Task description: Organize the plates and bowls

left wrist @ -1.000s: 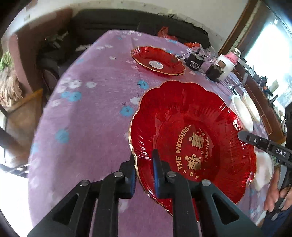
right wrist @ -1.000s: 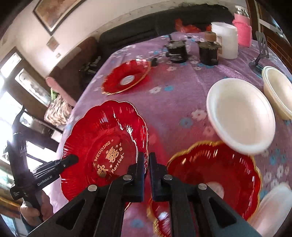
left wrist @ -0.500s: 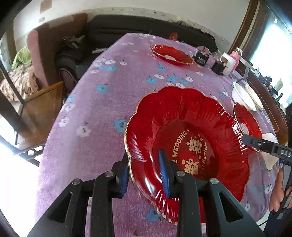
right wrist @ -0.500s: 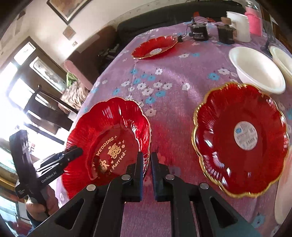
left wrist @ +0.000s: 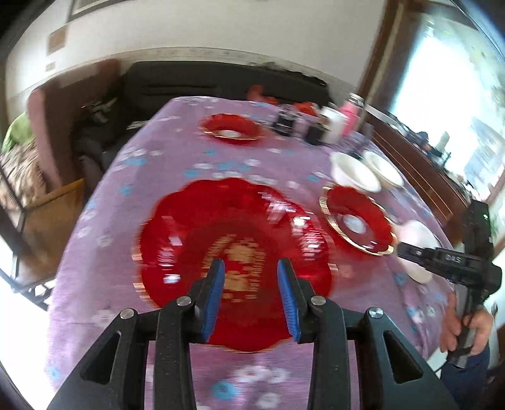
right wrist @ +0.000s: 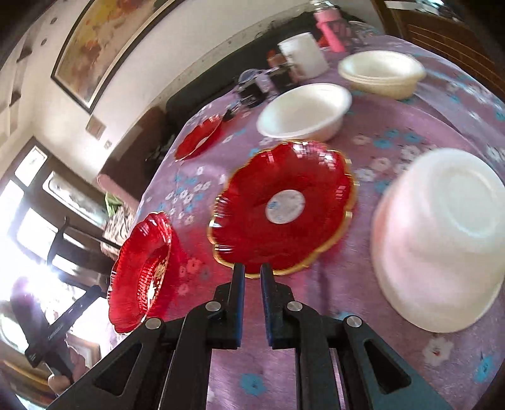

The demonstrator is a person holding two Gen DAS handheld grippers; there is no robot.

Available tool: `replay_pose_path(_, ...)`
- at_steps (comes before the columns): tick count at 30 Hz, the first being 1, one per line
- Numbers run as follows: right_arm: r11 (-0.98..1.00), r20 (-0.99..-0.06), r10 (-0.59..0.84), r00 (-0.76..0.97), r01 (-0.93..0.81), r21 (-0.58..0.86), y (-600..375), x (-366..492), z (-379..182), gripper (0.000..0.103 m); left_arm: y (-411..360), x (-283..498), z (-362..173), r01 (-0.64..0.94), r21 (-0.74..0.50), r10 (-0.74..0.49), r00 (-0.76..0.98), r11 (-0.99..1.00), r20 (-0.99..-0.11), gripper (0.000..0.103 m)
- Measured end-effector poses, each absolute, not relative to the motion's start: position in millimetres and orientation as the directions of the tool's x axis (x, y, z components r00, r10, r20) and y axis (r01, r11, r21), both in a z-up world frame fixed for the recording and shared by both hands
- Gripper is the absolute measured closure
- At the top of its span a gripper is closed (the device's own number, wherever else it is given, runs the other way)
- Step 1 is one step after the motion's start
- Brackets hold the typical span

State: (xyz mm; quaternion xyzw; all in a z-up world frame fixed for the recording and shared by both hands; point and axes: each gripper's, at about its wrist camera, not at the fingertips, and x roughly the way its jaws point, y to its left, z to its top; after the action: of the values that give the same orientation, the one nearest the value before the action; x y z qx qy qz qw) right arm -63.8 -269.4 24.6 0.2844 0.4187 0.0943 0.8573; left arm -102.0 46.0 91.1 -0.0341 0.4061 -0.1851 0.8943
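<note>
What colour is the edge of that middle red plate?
Gold, running round the scalloped rim of the red plate; clearest in the right wrist view.

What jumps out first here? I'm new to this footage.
The big red plate with gold lettering dominates the purple flowered tablecloth, just beyond the left gripper. To its right sits a smaller gold-rimmed red plate, with an upturned white bowl beside it.

Purple flower-print tablecloth [left wrist: 104, 239] over table. Far end: white cylindrical tub [right wrist: 303, 55], pink container [right wrist: 328, 30], two dark jars [left wrist: 285, 121]. Black sofa [left wrist: 176, 85] behind. Framed painting [right wrist: 98, 41] on wall.
</note>
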Motion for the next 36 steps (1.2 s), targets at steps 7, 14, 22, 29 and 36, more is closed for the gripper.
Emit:
replay_pose_path(7,0.824,-0.654,0.385,0.651,0.077,0.561,-287,-73,22,0.092,-31,-94,82,0.421,-0.220,-0.422,0.479,0.880,-0.770,0.070)
replay_pose_path(14,0.843,-0.668,0.315,0.674,0.125,0.523,-317,-61,31,0.065,-90,-47,78,0.382,-0.170,-0.345,0.455,0.908,-0.821,0.058)
replay_pose_path(22,0.864,-0.717,0.273,0.641,0.165,0.476,-337,-24,28,0.066,-118,15,54,0.310,-0.133,-0.253,0.385,0.941,-0.888,0.058)
replay_pose_path(29,0.888,-0.749,0.241,0.617,0.172,0.427,-341,-2,27,0.070,-135,39,45,0.287,-0.104,-0.212,0.378,0.952,-0.901,0.058)
replay_pose_path(36,0.953,-0.829,0.169,0.533,0.126,0.275,-325,22,26,0.073,-153,49,34,0.304,-0.085,-0.193,0.346,0.949,-0.918,0.059)
